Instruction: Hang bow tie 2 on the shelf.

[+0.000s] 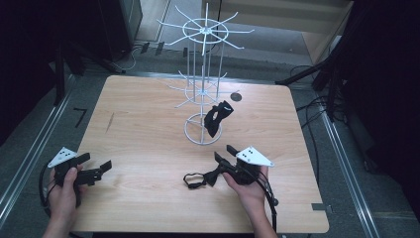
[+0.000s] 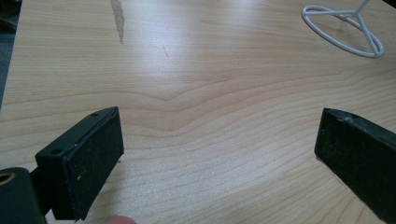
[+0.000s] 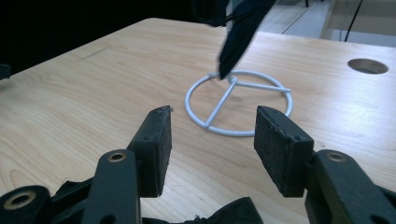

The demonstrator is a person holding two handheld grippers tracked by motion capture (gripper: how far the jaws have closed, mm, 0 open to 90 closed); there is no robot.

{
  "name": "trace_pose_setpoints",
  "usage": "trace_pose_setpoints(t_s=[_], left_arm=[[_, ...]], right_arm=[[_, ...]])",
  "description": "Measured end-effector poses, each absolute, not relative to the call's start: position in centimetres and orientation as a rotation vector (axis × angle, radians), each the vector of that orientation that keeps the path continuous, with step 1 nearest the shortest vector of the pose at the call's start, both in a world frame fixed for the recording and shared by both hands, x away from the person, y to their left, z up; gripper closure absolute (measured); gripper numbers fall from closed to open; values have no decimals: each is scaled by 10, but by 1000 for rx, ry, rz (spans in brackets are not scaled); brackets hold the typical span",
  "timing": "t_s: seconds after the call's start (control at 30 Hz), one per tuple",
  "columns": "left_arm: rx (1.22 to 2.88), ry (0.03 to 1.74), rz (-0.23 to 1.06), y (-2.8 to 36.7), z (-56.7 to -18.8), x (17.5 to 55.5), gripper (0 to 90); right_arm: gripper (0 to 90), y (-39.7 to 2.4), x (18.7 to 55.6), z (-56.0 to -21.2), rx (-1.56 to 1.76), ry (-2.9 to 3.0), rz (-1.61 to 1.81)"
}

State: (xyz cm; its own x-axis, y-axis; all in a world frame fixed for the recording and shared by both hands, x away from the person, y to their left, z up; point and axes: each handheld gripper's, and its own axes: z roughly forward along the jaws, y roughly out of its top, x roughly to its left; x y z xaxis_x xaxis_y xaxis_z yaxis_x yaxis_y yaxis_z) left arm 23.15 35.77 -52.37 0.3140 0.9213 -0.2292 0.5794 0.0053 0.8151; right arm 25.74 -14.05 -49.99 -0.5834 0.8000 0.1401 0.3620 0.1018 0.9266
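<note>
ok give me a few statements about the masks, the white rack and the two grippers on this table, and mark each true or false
1. A black mask hangs on the white wire rack. True.
2. The second black mask lies on the wooden table beside the right gripper. True.
3. The left gripper is clamped on a mask. False: its jaws stand open with bare wood between them.
4. The rack lies toppled on its side. False: it stands upright on its ring base.
5. The right gripper's jaws are pressed shut. False: a gap shows between the pads.
</note>
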Motion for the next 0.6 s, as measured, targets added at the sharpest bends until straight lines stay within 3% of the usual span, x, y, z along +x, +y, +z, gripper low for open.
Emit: trace_pose_setpoints(t_s=[0.6], left_arm=[[1681, 1372, 480, 358, -524, 231, 16]], right_arm=[[511, -122, 254, -516, 1096, 2114, 1469]])
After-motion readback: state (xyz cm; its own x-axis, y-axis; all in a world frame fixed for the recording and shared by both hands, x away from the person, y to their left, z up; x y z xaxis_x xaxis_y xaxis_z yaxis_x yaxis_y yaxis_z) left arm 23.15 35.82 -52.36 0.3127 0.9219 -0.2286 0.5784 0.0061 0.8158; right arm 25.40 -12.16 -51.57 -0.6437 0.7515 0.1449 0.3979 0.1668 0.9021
